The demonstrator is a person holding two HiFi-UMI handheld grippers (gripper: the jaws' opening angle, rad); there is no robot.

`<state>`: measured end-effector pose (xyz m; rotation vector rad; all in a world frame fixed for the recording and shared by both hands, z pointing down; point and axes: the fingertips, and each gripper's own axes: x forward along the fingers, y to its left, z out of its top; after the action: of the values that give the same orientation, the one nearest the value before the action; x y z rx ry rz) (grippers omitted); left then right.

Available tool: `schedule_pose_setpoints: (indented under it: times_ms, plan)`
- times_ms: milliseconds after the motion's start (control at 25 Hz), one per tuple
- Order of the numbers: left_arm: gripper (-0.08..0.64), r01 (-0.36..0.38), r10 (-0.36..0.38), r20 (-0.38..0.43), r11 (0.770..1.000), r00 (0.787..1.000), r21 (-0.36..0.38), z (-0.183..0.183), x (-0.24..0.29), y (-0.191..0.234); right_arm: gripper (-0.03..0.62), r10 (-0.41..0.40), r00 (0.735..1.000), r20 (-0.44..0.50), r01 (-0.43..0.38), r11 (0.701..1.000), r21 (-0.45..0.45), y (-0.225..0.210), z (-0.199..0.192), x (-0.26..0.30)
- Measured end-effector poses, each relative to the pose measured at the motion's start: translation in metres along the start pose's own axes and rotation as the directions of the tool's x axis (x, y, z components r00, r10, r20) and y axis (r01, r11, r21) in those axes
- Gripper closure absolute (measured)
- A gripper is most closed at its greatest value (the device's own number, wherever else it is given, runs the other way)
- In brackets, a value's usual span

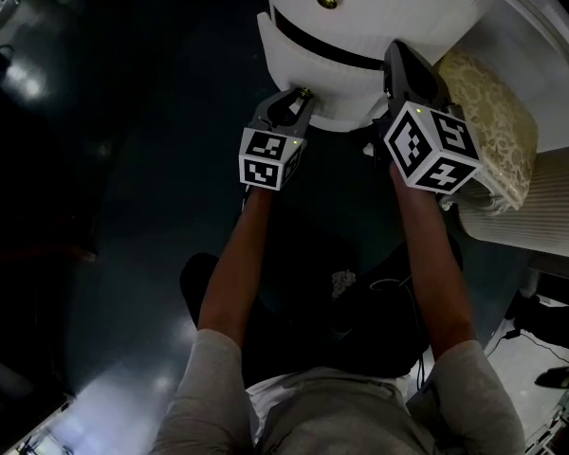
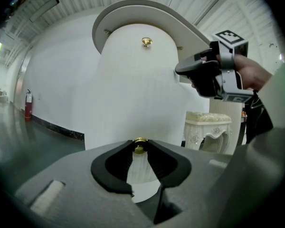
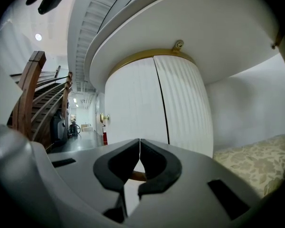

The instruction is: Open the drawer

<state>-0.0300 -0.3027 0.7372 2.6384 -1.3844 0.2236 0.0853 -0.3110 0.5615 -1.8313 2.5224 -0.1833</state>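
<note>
A dark glossy floor (image 1: 123, 207) surrounds a round white cabinet (image 2: 133, 75), with a pale carved side table (image 2: 206, 127) close by. The left claw (image 1: 301, 97) is clamped on the small brass knob (image 2: 140, 145) of the lower drawer (image 1: 308, 69), whose ribbed front juts out from the cabinet body. The right claw (image 3: 139, 142) is closed, its tips touching on nothing, near the cabinet's ribbed side under the overhanging top.

The dark, glossy floor (image 1: 114, 216) carries a white, ribbed, rounded cabinet (image 1: 379, 17). Just beside it stands a cream carved stool with a patterned cushion top (image 1: 493, 131).
</note>
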Motion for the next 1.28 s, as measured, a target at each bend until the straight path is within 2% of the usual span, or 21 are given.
schedule_pose_setpoints:
  times_ms: [160,400,600,760,960,1160,1280]
  plan:
    - [0.457,-0.011,0.011,-0.007,1.000,1.000,-0.006,-0.001,-0.001,0.000,0.576,0.033,0.999,-0.040,-0.032,0.999,0.016,0.003,-0.010,-0.003]
    - [0.457,-0.016,0.016,-0.011,1.000,1.000,-0.016,-0.003,-0.008,-0.002,0.577,0.090,0.994,-0.067,-0.093,0.995,-0.032,0.012,-0.012,-0.010]
    - [0.457,-0.020,0.019,-0.015,1.000,1.000,-0.008,-0.005,-0.014,-0.004,0.577,0.171,0.981,-0.087,-0.168,0.985,0.046,0.014,-0.011,-0.015]
    - [0.457,-0.020,0.020,-0.020,1.000,1.000,-0.016,-0.006,-0.019,-0.006,0.577,0.175,0.981,-0.084,-0.174,0.985,0.019,0.011,-0.007,-0.018]
    - [0.457,-0.022,0.022,-0.016,0.999,1.000,-0.037,-0.007,-0.028,-0.007,0.577,0.217,0.970,-0.110,-0.214,0.976,0.042,0.009,-0.008,-0.019]
    - [0.457,-0.033,0.032,-0.021,0.999,0.999,-0.023,-0.009,-0.036,-0.008,0.577,0.221,0.967,-0.128,-0.215,0.975,0.055,0.001,-0.012,-0.023]
    - [0.457,-0.034,0.033,-0.020,0.999,0.999,-0.040,-0.010,-0.041,-0.009,0.577,0.225,0.966,-0.126,-0.221,0.974,0.046,0.001,-0.011,-0.027]
